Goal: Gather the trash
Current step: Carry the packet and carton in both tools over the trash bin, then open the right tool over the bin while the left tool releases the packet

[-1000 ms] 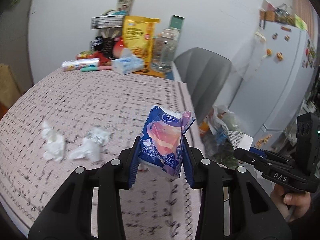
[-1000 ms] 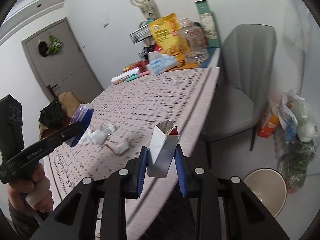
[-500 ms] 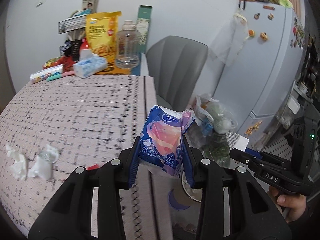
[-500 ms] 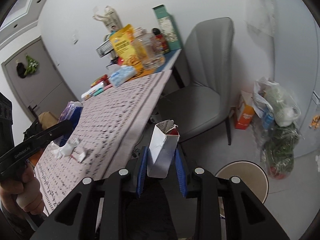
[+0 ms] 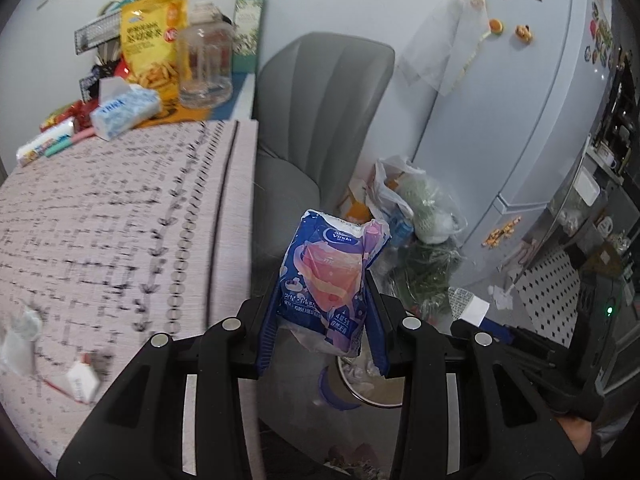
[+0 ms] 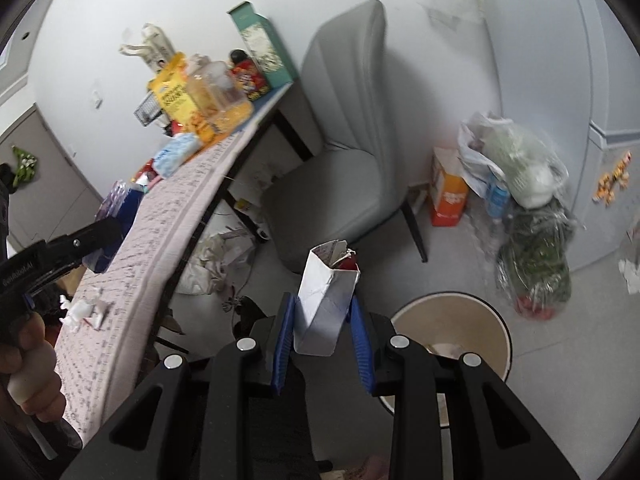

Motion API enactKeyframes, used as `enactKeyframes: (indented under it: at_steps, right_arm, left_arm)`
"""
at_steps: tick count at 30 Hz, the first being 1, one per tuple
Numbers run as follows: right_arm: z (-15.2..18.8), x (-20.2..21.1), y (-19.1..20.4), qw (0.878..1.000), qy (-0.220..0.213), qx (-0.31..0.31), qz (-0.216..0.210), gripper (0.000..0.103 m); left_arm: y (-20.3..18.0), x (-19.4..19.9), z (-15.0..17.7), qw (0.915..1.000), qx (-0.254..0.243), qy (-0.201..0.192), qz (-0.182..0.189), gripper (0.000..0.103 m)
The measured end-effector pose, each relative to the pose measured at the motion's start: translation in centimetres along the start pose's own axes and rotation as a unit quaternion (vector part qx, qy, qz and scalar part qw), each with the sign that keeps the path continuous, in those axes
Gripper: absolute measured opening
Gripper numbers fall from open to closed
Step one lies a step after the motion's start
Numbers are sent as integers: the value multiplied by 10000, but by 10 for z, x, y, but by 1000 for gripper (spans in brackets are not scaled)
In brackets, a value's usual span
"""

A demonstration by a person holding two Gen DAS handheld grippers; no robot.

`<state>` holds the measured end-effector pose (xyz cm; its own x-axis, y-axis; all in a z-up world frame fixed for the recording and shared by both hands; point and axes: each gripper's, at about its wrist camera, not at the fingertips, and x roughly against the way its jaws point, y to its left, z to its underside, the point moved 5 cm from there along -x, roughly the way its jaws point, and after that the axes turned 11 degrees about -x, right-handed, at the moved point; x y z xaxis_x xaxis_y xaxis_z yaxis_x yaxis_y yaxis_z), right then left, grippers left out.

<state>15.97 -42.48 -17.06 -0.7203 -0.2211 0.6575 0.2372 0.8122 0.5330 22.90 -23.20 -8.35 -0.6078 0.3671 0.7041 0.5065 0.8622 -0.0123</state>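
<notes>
- Far left on the table (image 5: pixel 100 216), some crumpled white tissues (image 5: pixel 20 332) and a small torn white box (image 5: pixel 82 380) lie near the edge; this part is blurry
- At the back of the table stand a blue tissue pack (image 5: pixel 124 110), a yellow snack bag (image 5: pixel 154 44), a clear jar (image 5: pixel 206 66) and a tall green box (image 5: pixel 248 24)
- The table has a pale cloth with dark marks on it
- A grey chair (image 5: pixel 316 120) stands just beside the table's right edge
- The left tool (image 5: pixel 323 328) is squeezed tight on a blue tissue wrapper (image 5: pixel 332 276), which stands up between its blue pads (image 5: pixel 267 332)
- The wrapper is in the air, past the table edge, and the round bin (image 5: pixel 372 388) shows just below and behind it
- The bin is cream inside and has some white paper in it
- The right tool (image 6: pixel 323 344) is squeezed tight on a small white carton (image 6: pixel 326 300) with a torn-open top
- The carton is in the air over the floor, just left of the bin (image 6: pixel 496 320) in the right wrist view
- Right of the bin, plastic bags (image 6: pixel 520 168) with green stuff sit on the floor, next to an orange box (image 6: pixel 448 196)
- Far right stands a pale blue fridge (image 5: pixel 540 100) with small magnets on its door
</notes>
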Motion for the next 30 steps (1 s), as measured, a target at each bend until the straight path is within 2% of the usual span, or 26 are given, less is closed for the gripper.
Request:
enactKeyframes:
  at_steps: [12,15,17,26,30]
  right_arm:
    - [4,-39,-72,9979,222,-541,283,29]
    - [4,-46,-82,9971,262,-659,276,36]
    - [2,-49,-91,9965,242,-768,230,51]
    - [-11,-29,-138,9915,3,-1184,544,60]
    - [-17,-16,-150,9914,0,-1001,838,60]
  left_arm:
    - [-38,-66,7,9980,-79,549,305,38]
    - [-48,-78,8,9971,-125,648,390,38]
    - [-55,-86,9,9963,-148,716,455,38]
    - [-103,-129,22,9876,-225,1181,1012,38]
    - [-122,-147,30,9802,-291,1467,1300,41]
